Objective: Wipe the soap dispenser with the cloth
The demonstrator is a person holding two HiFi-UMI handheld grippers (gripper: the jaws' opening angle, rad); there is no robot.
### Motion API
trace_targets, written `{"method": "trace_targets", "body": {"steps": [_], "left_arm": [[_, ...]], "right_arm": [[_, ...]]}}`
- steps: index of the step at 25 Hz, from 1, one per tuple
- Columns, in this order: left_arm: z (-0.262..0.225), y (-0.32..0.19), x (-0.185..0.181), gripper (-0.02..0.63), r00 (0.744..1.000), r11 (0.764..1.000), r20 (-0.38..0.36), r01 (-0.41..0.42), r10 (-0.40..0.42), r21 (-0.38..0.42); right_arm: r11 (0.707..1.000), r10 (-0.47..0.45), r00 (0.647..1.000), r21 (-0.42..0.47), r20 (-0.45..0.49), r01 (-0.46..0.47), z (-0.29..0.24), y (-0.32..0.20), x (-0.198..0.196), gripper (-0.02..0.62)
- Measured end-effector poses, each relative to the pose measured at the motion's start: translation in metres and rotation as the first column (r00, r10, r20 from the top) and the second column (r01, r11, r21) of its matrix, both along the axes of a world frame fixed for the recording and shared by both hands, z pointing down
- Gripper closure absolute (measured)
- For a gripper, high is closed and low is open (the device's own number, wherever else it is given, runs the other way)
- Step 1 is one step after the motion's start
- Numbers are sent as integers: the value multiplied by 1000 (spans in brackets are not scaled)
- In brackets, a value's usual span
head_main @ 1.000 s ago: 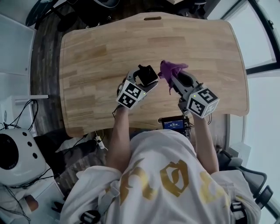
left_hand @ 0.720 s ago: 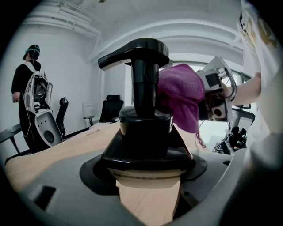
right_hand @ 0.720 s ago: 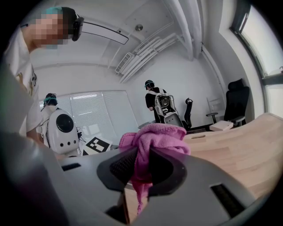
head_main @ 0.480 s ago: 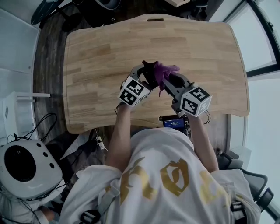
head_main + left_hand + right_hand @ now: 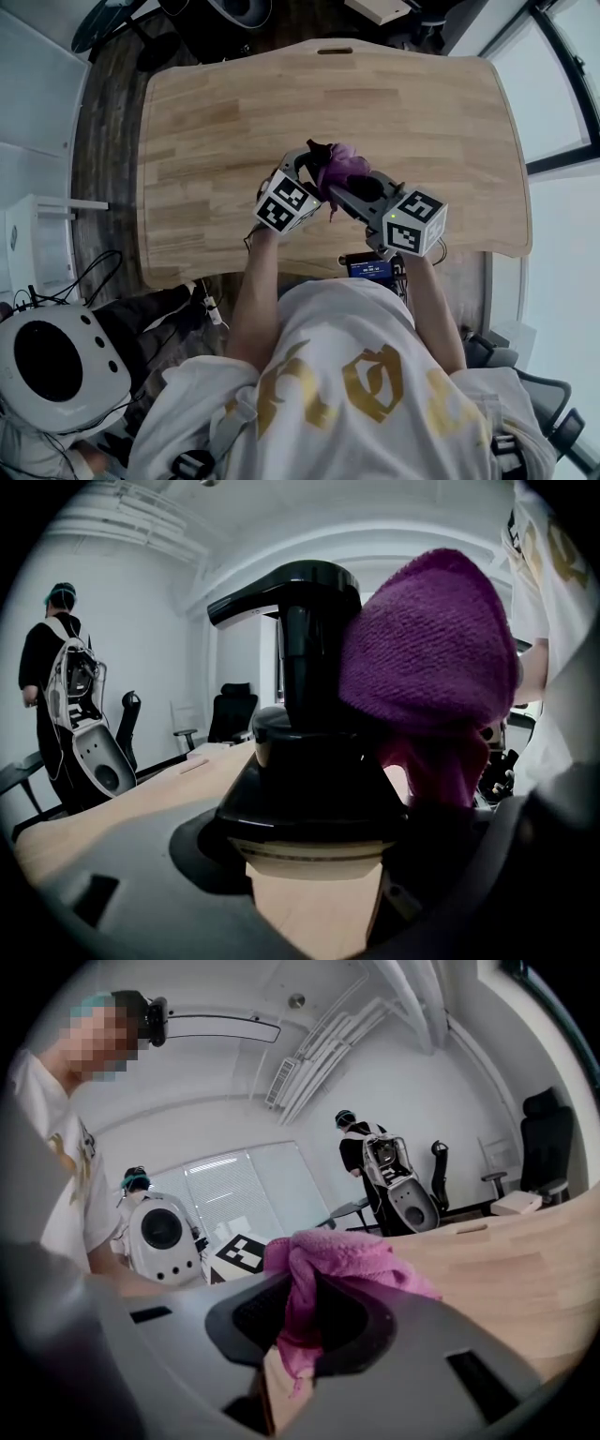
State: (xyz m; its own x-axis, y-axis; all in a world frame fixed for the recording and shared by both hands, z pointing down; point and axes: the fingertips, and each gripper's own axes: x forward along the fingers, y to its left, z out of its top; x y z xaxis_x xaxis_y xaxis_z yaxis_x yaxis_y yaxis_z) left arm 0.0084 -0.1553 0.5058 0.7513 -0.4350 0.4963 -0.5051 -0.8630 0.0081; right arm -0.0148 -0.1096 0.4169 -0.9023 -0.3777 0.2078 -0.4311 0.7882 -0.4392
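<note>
**Cloth up against the pump, both grippers loaded**

Over on the far left, beside the desk, a white rounded machine sits on the floor. Moving in, the left gripper has its fingers clamped on the dispenser, and its own view makes that plain: the black base sits wedged between the two fingers of the left gripper, with pale wood showing underneath. So the dispenser is up in the grip over the middle of the desk, pump head on top, spout pointing left in that view.

Right beside it comes the cloth, purple and bunched. From the left gripper view the cloth is a fat wad pressed to the right side of the pump neck, covering part of the pump head.

And on the right, the right gripper has its fingers shut tight on that cloth. Its own view shows the cloth pinched between the fingers of the right gripper, folds spilling out above and a loose end hanging below. Behind, a person with a backpack stands past the desk.
</note>
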Motion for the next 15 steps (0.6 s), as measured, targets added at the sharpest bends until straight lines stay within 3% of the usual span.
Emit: {"method": "trace_targets", "body": {"steps": [4,9,15], "left_arm": [[3,2,-1,245,999,1000,26,-18,18,0],[-9,8,1,247,998,999,-43,-47,48,20],[-19,28,19,247,987,987,-27,-158,159,44]], "right_arm": [[998,-56,998,17,-25,56,3,2,2,529],[992,121,989,52,-83,-117,8,-32,32,529],[991,111,991,87,-77,-104,-7,-55,19,529]]}}
